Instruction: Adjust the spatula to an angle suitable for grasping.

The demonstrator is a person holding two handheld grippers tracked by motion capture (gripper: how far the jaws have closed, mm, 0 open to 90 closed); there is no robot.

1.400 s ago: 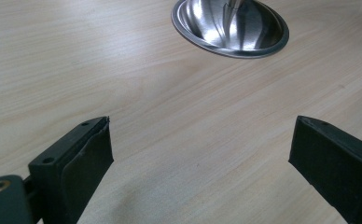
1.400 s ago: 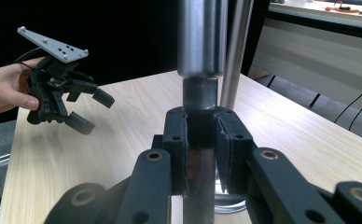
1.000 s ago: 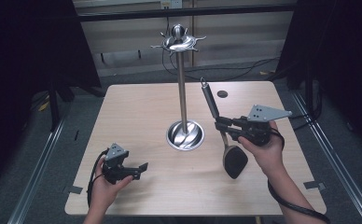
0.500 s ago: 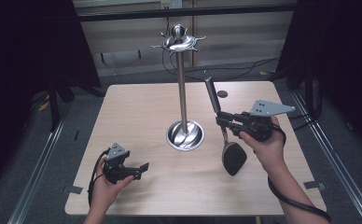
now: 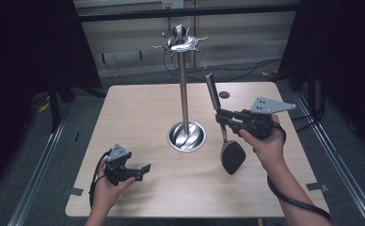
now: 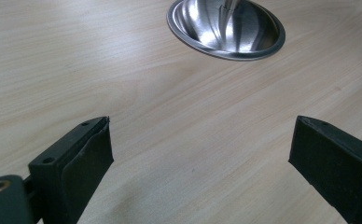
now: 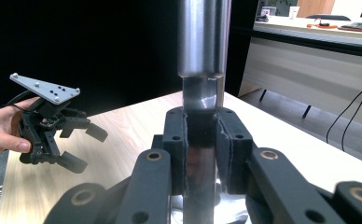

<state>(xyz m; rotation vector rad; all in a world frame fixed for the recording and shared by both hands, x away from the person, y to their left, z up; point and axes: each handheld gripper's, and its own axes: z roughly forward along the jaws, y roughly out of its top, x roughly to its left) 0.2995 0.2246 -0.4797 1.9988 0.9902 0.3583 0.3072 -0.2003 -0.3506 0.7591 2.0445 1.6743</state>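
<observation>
A pale wooden surface (image 5: 138, 117) stands in a dim room, with dark curtains to either side and cables on the floor behind it.

At the near left corner of the surface, the person's left hand (image 5: 106, 188) holds the left gripper (image 5: 140, 170) low over the wood. Its fingers (image 6: 83, 154) are spread wide apart and hold nothing. In the left gripper view, bare wood lies between them, and the round base of the stand sits farther ahead.

In the middle of the surface stands a metal utensil stand (image 5: 184, 94). It has a shiny dish-shaped base (image 5: 186, 136), a tall thin upright pole and a ring of short hooks (image 5: 180, 43) at the top. The hooks carry nothing.

Just right of the stand, a spatula (image 5: 220, 122) with a black head (image 5: 232, 157) is held off the surface. Its handle tilts up and back toward the stand's top, ending in a small loop, and the head hangs down near the wood.

At the right, the person's right hand (image 5: 265, 143) holds the right gripper (image 5: 223, 119), which points left. Its fingers (image 7: 174, 149) are closed on the spatula's shiny metal neck, between the head and the dark handle. In the right gripper view, the neck rises straight up between them, and the left gripper (image 7: 83, 147) appears farther off, open.
</observation>
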